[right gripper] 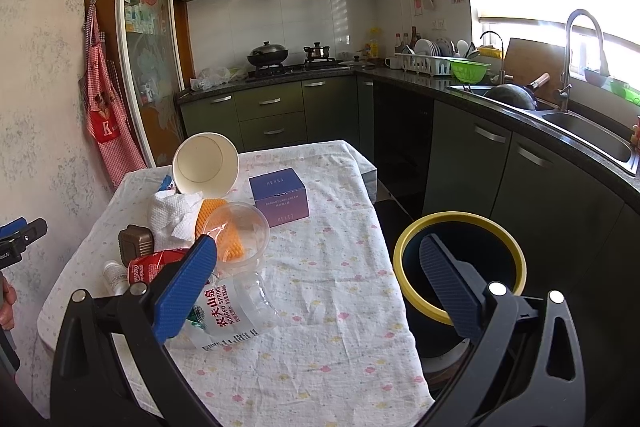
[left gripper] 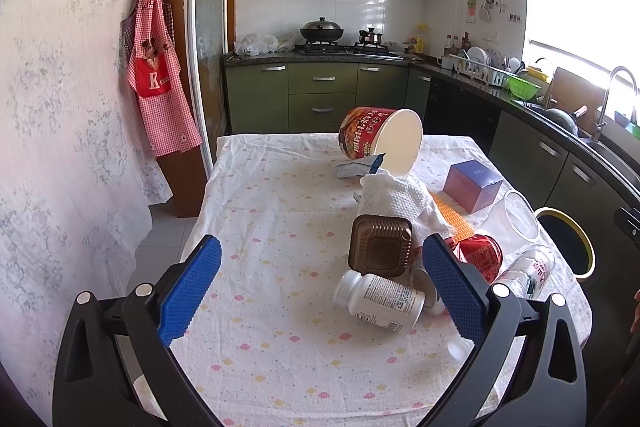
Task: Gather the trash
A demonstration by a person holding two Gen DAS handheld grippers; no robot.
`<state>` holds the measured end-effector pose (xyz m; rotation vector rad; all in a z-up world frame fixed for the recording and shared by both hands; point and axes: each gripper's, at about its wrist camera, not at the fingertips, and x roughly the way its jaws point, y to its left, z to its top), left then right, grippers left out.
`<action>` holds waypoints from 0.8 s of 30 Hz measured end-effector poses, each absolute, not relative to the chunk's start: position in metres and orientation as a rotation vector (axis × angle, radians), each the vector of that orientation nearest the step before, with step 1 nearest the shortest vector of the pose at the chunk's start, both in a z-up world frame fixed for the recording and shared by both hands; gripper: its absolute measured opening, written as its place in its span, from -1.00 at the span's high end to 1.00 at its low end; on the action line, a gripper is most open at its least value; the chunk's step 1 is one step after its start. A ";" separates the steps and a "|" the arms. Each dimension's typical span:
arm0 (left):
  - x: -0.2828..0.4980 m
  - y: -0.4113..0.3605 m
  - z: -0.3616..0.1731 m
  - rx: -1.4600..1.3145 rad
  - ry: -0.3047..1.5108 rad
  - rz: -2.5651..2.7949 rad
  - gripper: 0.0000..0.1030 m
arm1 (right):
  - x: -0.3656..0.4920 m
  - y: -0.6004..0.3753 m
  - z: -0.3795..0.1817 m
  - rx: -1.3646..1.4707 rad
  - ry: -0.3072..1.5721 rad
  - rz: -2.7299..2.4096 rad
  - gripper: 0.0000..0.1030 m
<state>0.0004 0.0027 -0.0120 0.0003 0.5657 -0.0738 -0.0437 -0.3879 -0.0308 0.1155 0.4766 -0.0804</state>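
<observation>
Both jaws are spread wide and empty. Just ahead of the left gripper, the white pill bottle lies on its side; judged light, rigid and slick, it is best pinched across the barrel. Beyond the right gripper sits the yellow-rimmed bin

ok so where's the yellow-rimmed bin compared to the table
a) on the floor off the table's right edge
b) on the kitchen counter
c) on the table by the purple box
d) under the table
a: in the right wrist view the yellow-rimmed bin stands on the floor beside the right edge of the table, lower than the tabletop, with the purple box up on the cloth.
</observation>
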 end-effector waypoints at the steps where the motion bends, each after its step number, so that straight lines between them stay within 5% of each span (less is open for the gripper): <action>1: 0.001 0.004 -0.012 -0.001 0.567 -0.075 -0.93 | -0.044 -0.388 -0.031 0.115 0.477 -0.080 -0.88; 24: 0.046 0.007 -0.014 0.025 0.596 -0.066 -0.93 | -0.014 -0.394 -0.008 0.051 0.442 -0.043 -0.88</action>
